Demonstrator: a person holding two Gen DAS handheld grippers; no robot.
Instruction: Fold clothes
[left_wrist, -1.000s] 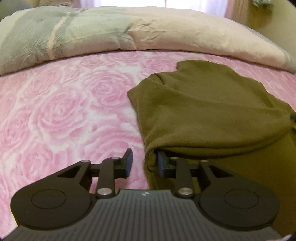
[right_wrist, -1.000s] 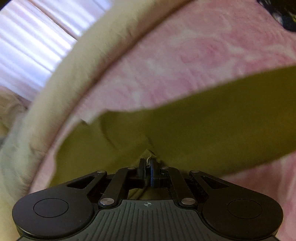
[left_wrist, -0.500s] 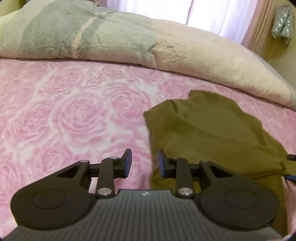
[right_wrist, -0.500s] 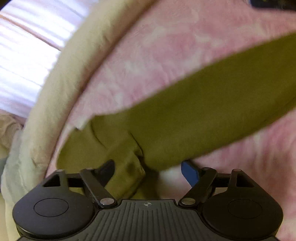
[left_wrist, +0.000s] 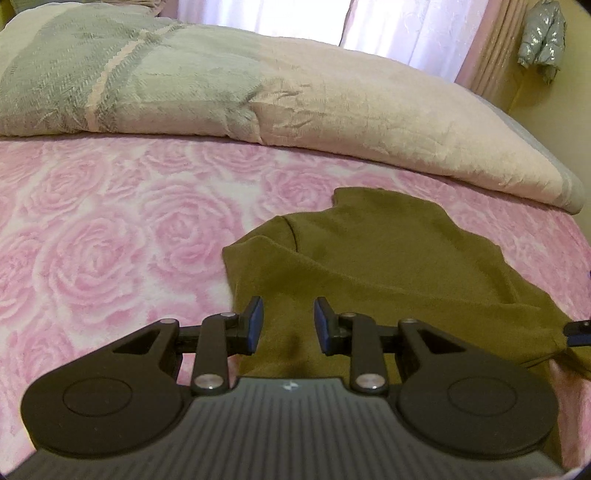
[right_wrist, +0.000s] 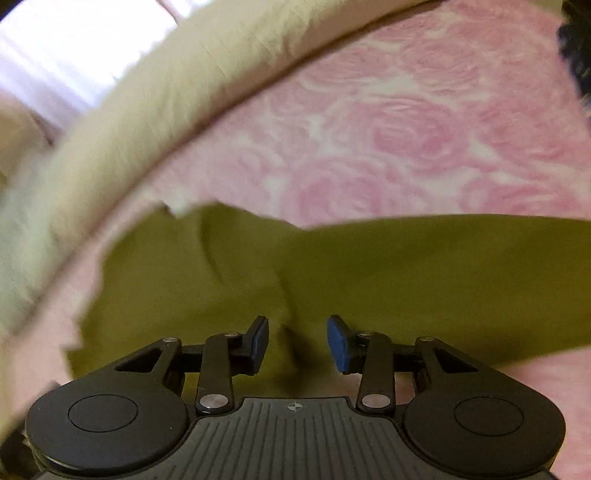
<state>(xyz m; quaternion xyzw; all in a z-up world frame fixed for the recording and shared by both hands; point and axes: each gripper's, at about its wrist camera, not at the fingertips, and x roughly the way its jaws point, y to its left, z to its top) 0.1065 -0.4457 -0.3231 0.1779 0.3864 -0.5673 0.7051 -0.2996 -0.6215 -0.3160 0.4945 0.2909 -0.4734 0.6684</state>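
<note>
An olive-green garment (left_wrist: 376, 258) lies folded over on the pink rose-patterned bedspread (left_wrist: 110, 240). My left gripper (left_wrist: 288, 323) is open and empty, hovering over the garment's near left edge. In the right wrist view the same garment (right_wrist: 332, 269) spreads across the frame. My right gripper (right_wrist: 297, 341) is open and empty just above its near edge. A tip of the right gripper shows at the right edge of the left wrist view (left_wrist: 578, 330).
A rolled beige and grey blanket (left_wrist: 258, 92) runs along the far side of the bed, also in the right wrist view (right_wrist: 129, 110). Curtains (left_wrist: 406, 29) hang behind it. A dark item (right_wrist: 576, 55) sits at the top right of the right view.
My right gripper was shut on the garment's edge, then opened and let it drop flat. My left gripper pulled back from under the fold and rose, staying open.
</note>
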